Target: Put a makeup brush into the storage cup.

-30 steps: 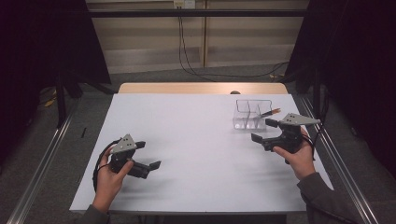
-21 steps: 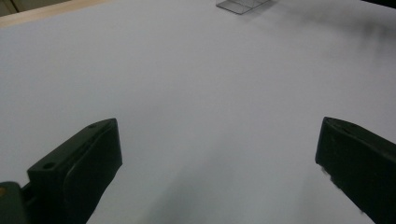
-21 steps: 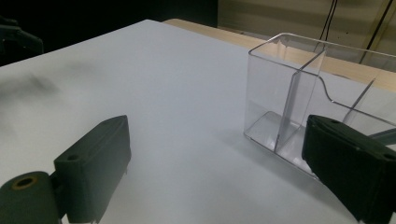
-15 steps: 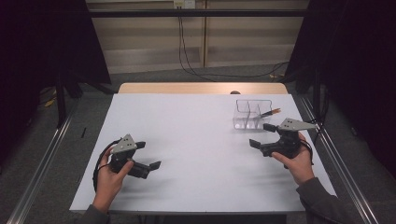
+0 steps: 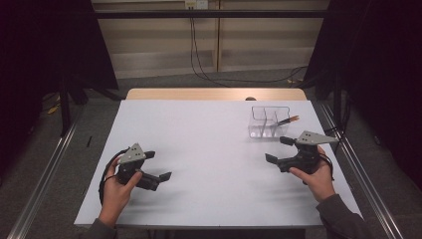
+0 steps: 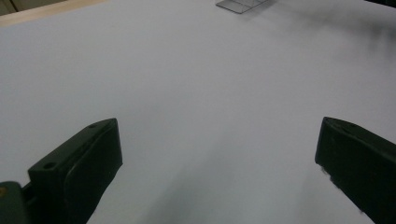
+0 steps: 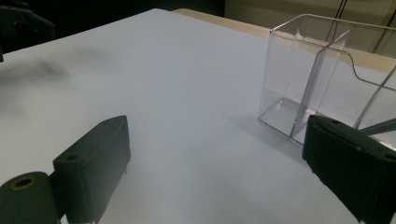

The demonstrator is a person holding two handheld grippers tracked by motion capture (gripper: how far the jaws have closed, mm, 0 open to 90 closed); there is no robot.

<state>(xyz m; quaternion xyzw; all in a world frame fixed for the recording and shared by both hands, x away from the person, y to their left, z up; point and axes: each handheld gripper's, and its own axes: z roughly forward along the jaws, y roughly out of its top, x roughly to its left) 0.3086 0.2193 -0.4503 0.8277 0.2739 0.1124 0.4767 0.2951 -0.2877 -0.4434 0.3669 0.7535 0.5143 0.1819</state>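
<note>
A clear plastic divided holder (image 5: 268, 122) stands at the far right of the white table (image 5: 209, 129), and a thin stick with an orange tip (image 5: 288, 120) leans out of it. My right gripper (image 5: 275, 149) hovers just in front of the holder, open and holding nothing. In the right gripper view the holder (image 7: 317, 79) rises close ahead on the right, between and beyond the wide-apart jaws of my right gripper (image 7: 215, 128). My left gripper (image 5: 159, 165) is at the near left of the table, open. The left gripper view has that gripper (image 6: 219, 135) spread over bare white surface.
A strip of wooden tabletop (image 5: 214, 93) runs along the far edge of the white sheet. Metal rails (image 5: 45, 169) flank the table on both sides. Cables (image 5: 199, 55) hang down to the floor behind it. The holder's corner (image 6: 240, 4) is far ahead in the left gripper view.
My right gripper has drifted slightly toward the near edge, away from the holder. The left gripper has stayed where it was.
</note>
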